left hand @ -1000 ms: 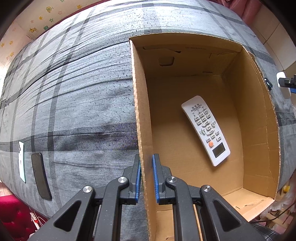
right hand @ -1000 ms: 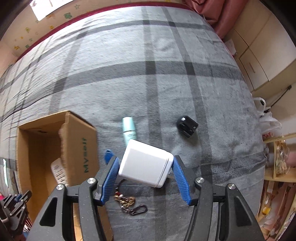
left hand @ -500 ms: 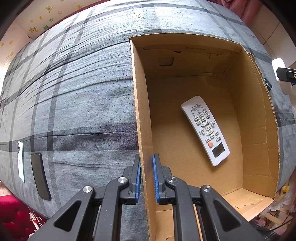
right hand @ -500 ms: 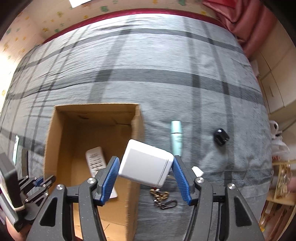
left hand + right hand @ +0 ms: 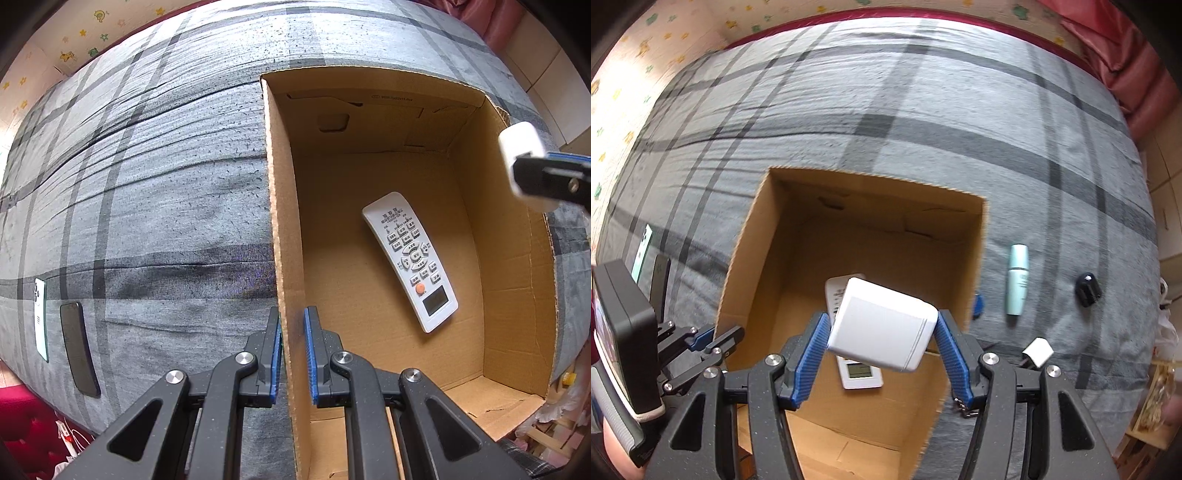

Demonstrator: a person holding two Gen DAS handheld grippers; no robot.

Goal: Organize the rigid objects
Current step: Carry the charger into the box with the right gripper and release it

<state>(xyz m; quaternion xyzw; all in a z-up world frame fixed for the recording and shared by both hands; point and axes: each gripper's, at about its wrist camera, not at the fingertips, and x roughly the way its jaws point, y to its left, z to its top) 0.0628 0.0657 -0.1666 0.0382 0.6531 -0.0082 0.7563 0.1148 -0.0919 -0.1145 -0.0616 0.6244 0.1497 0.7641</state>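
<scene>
An open cardboard box [image 5: 284, 221] [image 5: 975, 258] stands on the grey plaid bed. A white remote [image 5: 410, 258] lies on its floor and shows partly in the right wrist view [image 5: 860, 373]. My left gripper [image 5: 291, 354] is shut on the box's left wall. My right gripper [image 5: 882, 339] is shut on a white rectangular box [image 5: 882, 328] and holds it above the open cardboard box, over the remote. The white box also shows at the right edge of the left wrist view [image 5: 521, 144].
A teal tube [image 5: 1017, 280], a black cap-like object [image 5: 1086, 288], a small white plug [image 5: 1038, 350] and a blue item [image 5: 977, 304] lie on the bed right of the box. Two phones [image 5: 77, 347] [image 5: 40, 321] lie on the left.
My right gripper has carried the white box leftward from over the bed to above the open cardboard box. My left gripper has stayed clamped on the box wall.
</scene>
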